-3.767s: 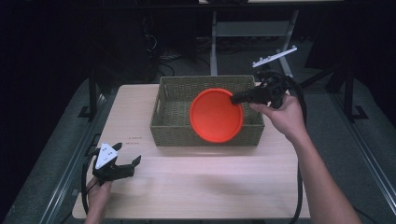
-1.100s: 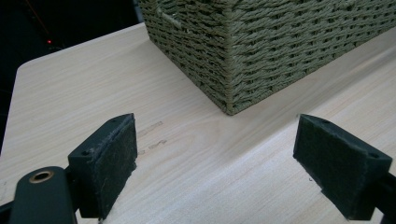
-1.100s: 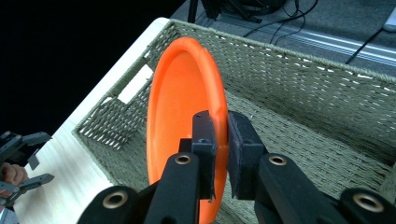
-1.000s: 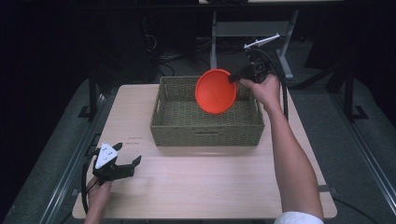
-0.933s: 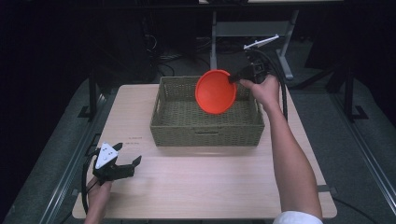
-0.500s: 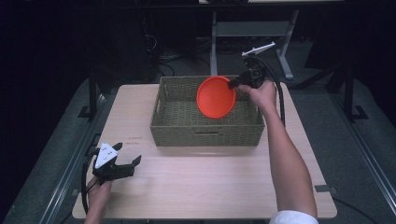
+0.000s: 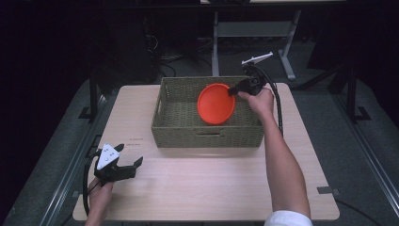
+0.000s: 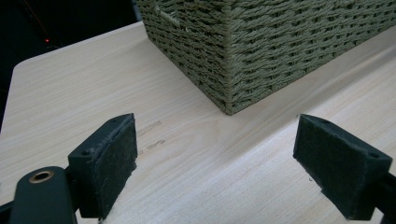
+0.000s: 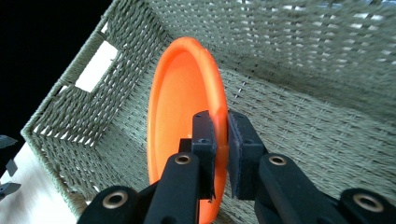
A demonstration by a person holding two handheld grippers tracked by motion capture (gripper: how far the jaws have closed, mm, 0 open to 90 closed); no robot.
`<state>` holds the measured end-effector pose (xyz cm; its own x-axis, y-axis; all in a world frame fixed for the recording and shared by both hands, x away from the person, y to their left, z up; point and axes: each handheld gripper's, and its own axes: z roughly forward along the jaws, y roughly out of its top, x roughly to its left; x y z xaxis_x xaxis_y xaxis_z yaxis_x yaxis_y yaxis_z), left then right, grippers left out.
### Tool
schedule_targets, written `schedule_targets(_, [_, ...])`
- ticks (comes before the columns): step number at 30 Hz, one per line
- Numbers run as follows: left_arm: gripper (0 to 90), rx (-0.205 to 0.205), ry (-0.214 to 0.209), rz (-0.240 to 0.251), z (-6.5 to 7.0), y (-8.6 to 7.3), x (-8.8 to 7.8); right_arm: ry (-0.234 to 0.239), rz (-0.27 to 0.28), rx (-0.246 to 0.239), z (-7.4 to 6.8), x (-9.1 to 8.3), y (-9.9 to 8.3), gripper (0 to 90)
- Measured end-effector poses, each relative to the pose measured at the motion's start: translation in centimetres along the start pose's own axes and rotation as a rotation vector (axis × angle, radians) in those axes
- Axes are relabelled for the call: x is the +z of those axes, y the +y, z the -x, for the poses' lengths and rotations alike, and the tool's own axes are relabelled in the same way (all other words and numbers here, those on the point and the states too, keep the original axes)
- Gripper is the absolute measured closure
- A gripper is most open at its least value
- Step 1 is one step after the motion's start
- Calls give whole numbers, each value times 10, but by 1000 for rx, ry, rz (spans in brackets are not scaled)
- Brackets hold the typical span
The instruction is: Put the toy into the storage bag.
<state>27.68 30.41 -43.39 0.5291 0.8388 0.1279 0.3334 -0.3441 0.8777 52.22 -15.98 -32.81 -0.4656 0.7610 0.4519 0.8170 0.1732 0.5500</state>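
An orange plate (image 7: 216,103) (image 9: 180,116) hangs tilted on edge over the inside of a woven basket (image 7: 179,127) (image 9: 299,112). My right gripper (image 7: 233,91) (image 9: 221,135) is shut on the plate's rim, its two pads pinching the edge from both sides. The plate's lower part dips below the basket's rim; whether it touches the bottom I cannot tell. My left gripper (image 7: 127,155) (image 8: 215,163) rests low over the table's near left corner, open, with bare wood between its pads (image 8: 109,156). The basket's near corner (image 8: 233,88) stands ahead of it.
The wooden table (image 7: 207,183) carries the basket toward its far side. A cable (image 7: 278,108) loops from the right gripper past the basket's right end. Beyond the table stand a metal stand (image 7: 216,42) and dark floor.
My right gripper has come down and slightly toward me with the plate, lowering it from above the basket's far rim into the basket. The left gripper has stayed put.
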Motion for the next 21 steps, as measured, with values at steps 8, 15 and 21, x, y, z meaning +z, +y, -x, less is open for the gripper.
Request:
schedule_targets(8, [130,1,-4,0,1,-1,-2,-9,-32,15,1,18,-6,819])
schedule_targets(15, [130,-8,0,0,-1,-2,-4,-13,-50,14,-1,27,-6,819])
schedule_targets(21, [130,-2,-2,0,0,-2,-4,-23,-78,22,1,37,-7,819])
